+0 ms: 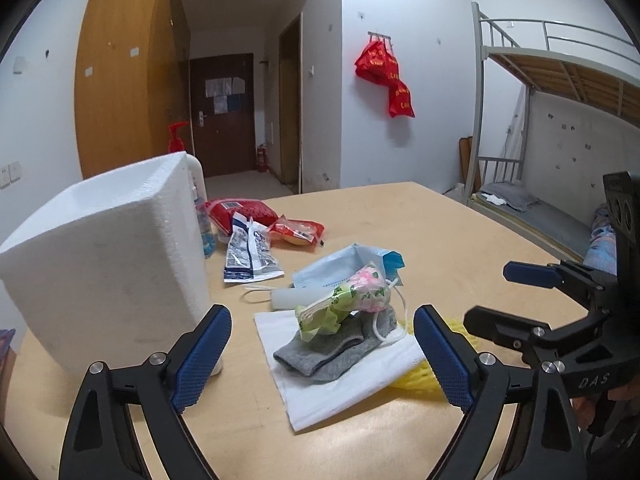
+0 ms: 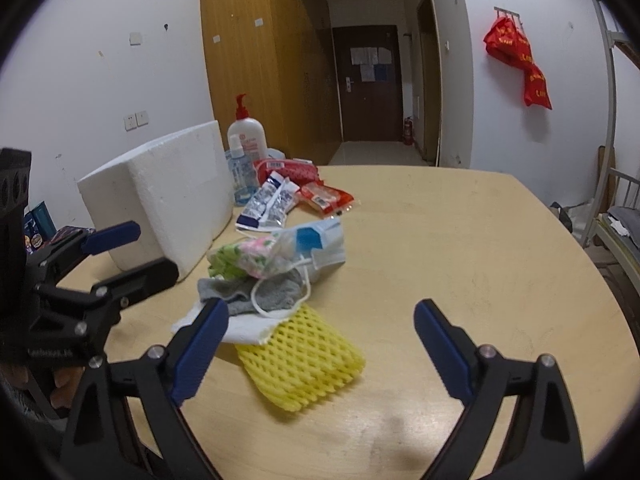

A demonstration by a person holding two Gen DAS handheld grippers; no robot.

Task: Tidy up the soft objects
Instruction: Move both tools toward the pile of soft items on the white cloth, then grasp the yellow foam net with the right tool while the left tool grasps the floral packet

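Observation:
A pile of soft things lies on the wooden table [image 1: 460, 240]: a grey sock [image 1: 332, 350] on a white cloth [image 1: 352, 392], a green and pink floral pouch [image 1: 352, 292], a blue face mask [image 1: 340, 268] and a yellow foam net [image 2: 304, 364]. My left gripper [image 1: 322, 354] is open and empty just in front of the sock. My right gripper [image 2: 320, 348] is open and empty, with the yellow net between its fingers' line. The right gripper also shows in the left wrist view [image 1: 504, 296], and the left gripper in the right wrist view [image 2: 132, 252].
A white foam box [image 1: 108, 264] stands at the left, also in the right wrist view [image 2: 168, 196]. Behind it are a lotion pump bottle [image 2: 246, 132], a blue sanitizer bottle [image 2: 240, 176], red snack packets [image 1: 296, 232] and a blue-white sachet [image 1: 248, 256]. A bunk bed [image 1: 552, 80] stands at the right.

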